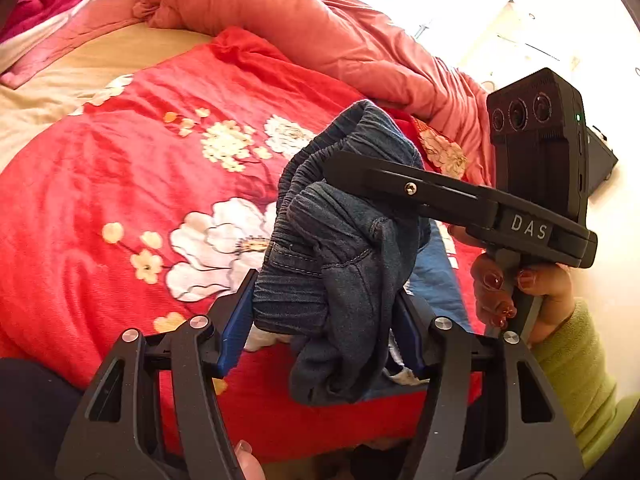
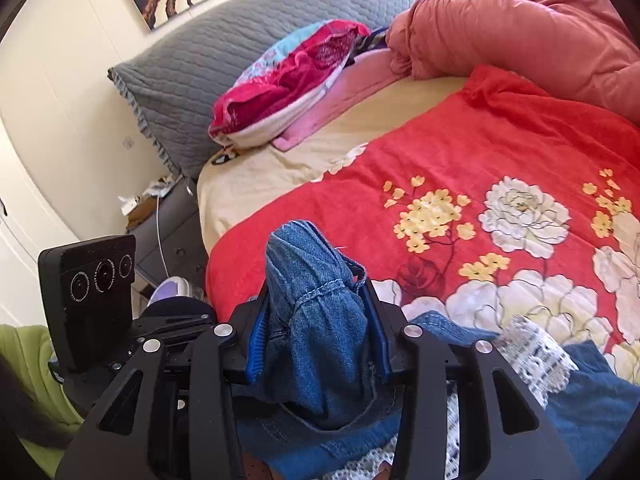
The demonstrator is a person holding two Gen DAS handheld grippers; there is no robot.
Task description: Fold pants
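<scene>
Both claws pinch bunched denim: the left claw (image 1: pixel 324 316) clamps the pants (image 1: pixel 340 264) near the ribbed waistband, the right claw (image 2: pixel 320 328) grips another wad of the same cloth. The pants hang between them, held above the red floral blanket (image 1: pixel 120 168). Best to draw the claws apart (gently) so the fabric spreads flat before lowering it. Beyond lies the salmon duvet (image 1: pixel 320 32).

Bed (image 2: pixel 256 184): red floral blanket (image 2: pixel 500 152), salmon duvet (image 2: pixel 520 28), grey pillow (image 2: pixel 224 44).
</scene>
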